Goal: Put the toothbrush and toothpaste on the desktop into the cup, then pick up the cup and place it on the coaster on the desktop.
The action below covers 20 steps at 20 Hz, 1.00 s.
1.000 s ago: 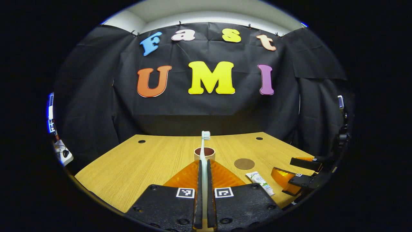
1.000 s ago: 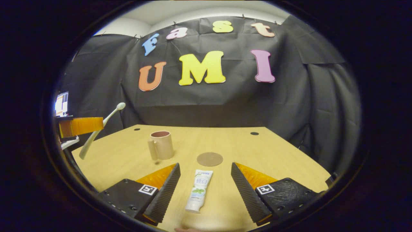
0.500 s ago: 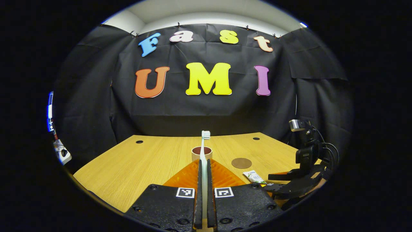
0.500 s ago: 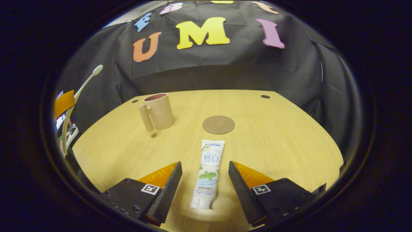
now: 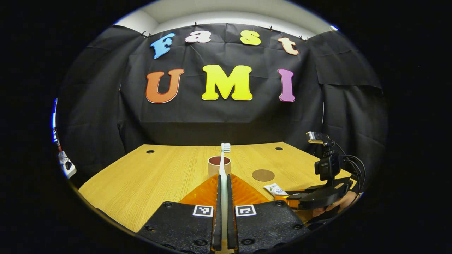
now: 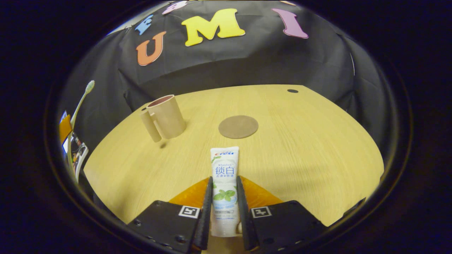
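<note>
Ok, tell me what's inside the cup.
The cup shows only a dark reddish inner wall near its rim; its bottom is hidden. The toothbrush and toothpaste are outside it, held between the fingers.

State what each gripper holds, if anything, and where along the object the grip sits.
The left gripper clamps the toothbrush along its handle, bristles up. The right gripper grips the toothpaste at its lower, cap-end half.

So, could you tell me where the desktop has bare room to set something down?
Bare wood lies right of the coaster out to the desktop edge, and left of the cup. It is crowded in the near middle, where cup, coaster and toothpaste cluster.
</note>
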Each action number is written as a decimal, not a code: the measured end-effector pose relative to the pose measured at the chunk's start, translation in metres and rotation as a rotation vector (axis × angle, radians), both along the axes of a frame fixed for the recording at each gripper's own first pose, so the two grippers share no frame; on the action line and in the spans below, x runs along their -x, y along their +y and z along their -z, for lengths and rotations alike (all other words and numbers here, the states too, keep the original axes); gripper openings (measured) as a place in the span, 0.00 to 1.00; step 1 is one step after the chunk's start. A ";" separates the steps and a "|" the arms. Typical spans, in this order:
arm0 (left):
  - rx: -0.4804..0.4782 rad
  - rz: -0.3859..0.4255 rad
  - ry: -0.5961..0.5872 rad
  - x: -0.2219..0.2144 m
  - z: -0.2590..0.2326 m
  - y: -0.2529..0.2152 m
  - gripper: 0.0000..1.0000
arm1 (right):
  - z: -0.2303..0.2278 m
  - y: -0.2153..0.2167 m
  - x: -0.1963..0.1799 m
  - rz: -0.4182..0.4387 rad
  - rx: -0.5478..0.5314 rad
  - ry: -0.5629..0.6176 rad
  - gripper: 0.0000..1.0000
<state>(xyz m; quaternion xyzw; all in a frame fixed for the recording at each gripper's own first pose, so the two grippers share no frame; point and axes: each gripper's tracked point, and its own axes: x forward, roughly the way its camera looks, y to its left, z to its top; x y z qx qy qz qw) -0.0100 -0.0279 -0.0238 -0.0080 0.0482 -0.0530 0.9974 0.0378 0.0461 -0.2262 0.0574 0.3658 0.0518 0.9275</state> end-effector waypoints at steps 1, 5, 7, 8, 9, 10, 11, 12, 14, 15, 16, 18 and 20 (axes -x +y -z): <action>-0.001 0.002 0.004 -0.001 0.001 0.000 0.09 | 0.000 0.000 0.001 -0.006 -0.002 -0.001 0.37; 0.008 -0.003 0.018 -0.002 0.006 0.001 0.09 | -0.008 -0.001 -0.001 -0.030 -0.007 -0.055 0.30; 0.014 -0.008 0.023 -0.001 0.009 0.004 0.09 | -0.028 -0.002 -0.001 -0.043 -0.002 -0.137 0.30; 0.022 -0.009 0.029 -0.002 0.010 0.004 0.09 | -0.044 -0.002 -0.001 -0.043 0.007 -0.201 0.30; 0.029 -0.008 0.035 -0.004 0.010 0.003 0.09 | -0.063 -0.006 -0.001 -0.038 0.018 -0.272 0.30; 0.034 -0.009 0.038 -0.005 0.011 0.003 0.09 | -0.081 -0.008 0.001 -0.034 0.013 -0.332 0.30; 0.039 -0.014 0.039 -0.005 0.009 0.004 0.09 | -0.099 -0.007 0.006 -0.030 -0.007 -0.379 0.29; 0.036 -0.016 0.040 -0.005 0.009 0.004 0.09 | -0.117 -0.005 0.010 -0.032 -0.032 -0.422 0.29; 0.026 -0.016 0.037 -0.004 0.009 0.004 0.09 | -0.155 -0.014 0.018 -0.017 -0.024 -0.536 0.29; 0.022 -0.017 0.035 -0.004 0.009 0.004 0.09 | -0.175 -0.019 0.023 0.000 -0.017 -0.603 0.29; 0.020 -0.016 0.034 -0.003 0.009 0.003 0.09 | -0.190 -0.022 0.028 0.010 -0.013 -0.654 0.29; 0.021 -0.014 0.034 -0.003 0.009 0.002 0.09 | -0.209 -0.023 0.040 0.016 -0.008 -0.716 0.29; 0.024 -0.009 0.032 -0.004 0.009 0.000 0.09 | -0.218 -0.027 0.048 0.019 0.008 -0.743 0.29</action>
